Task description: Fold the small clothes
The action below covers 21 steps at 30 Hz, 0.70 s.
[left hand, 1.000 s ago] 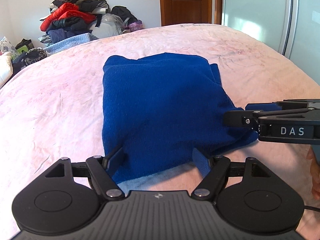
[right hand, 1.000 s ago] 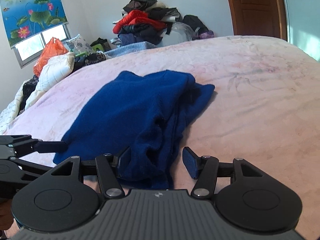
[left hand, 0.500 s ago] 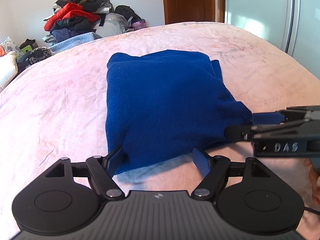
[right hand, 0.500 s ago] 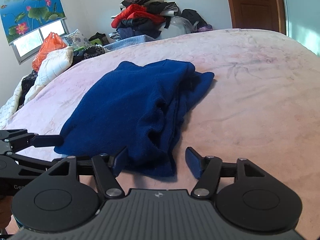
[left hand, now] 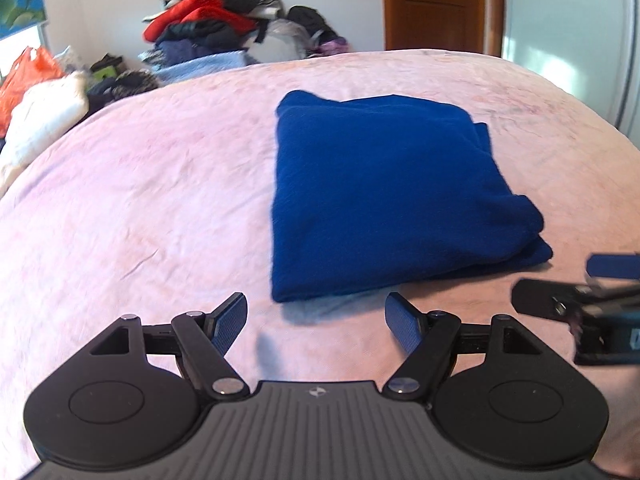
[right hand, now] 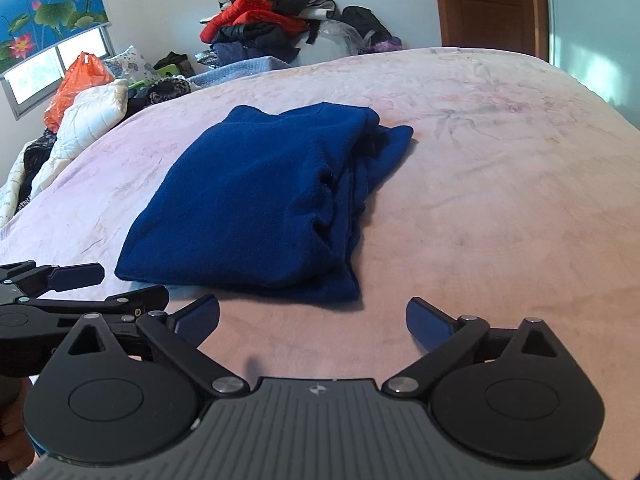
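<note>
From your left wrist camera, the left tongs (left hand: 314, 322) stand open over the pink bedspread (left hand: 132, 216), with nothing between the blue pads; the nearest corner of the folded blue garment (left hand: 380, 200) lies just ahead of them, not touching either pad. The garment rests flat on the bed, roughly in the middle, its layered edges showing along the right side. At the right edge of this view you can see the right tongs (left hand: 576, 280) coming in from the side, close to the garment's near right corner but apart from it. Behind the bed a pile of clothes (left hand: 216, 24) sits against the wall, and a wooden door (left hand: 436, 4) stands to the right. From your right wrist camera, the right tongs (right hand: 312, 320) are spread wide, their jaws having just been opening, and only bedspread lies between them; the garment (right hand: 256, 200) sits just beyond the pads, its bunched folds facing you. The left tongs (right hand: 92, 284) show at the lower left, near the garment's near left corner, open and empty. An orange bag (right hand: 78, 84) and a white quilt (right hand: 84, 120) lie by the window.
</note>
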Each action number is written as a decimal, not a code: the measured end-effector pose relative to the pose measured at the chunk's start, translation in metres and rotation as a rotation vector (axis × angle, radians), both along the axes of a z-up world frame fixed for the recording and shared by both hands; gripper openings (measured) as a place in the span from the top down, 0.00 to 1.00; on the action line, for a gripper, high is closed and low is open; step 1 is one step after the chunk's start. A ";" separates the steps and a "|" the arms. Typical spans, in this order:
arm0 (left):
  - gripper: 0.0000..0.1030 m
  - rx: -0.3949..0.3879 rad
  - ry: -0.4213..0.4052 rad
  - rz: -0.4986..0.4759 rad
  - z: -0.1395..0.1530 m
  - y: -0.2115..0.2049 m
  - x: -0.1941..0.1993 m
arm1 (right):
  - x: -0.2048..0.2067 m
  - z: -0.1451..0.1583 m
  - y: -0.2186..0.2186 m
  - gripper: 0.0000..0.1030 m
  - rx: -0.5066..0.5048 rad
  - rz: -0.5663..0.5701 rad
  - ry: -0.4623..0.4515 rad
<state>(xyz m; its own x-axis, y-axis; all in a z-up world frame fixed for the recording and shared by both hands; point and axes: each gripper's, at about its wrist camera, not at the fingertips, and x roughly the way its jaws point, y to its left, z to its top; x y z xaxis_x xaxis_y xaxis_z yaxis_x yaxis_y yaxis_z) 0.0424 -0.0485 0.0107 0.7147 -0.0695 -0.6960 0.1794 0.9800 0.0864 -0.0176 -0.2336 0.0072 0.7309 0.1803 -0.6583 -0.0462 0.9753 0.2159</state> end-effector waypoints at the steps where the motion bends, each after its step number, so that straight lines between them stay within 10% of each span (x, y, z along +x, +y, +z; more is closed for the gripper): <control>1: 0.26 -0.007 0.005 0.010 0.000 0.002 0.000 | -0.003 0.000 0.002 0.01 0.000 -0.003 0.000; 21: 0.23 -0.012 0.039 0.070 -0.014 0.014 -0.005 | -0.017 -0.011 0.026 0.00 -0.104 0.005 0.004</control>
<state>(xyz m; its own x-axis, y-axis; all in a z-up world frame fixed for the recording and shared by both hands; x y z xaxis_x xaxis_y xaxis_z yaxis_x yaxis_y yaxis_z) 0.0379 -0.0348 -0.0029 0.6902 -0.0290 -0.7230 0.1135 0.9912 0.0686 -0.0346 -0.2074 -0.0041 0.7278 0.1140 -0.6762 -0.0500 0.9923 0.1134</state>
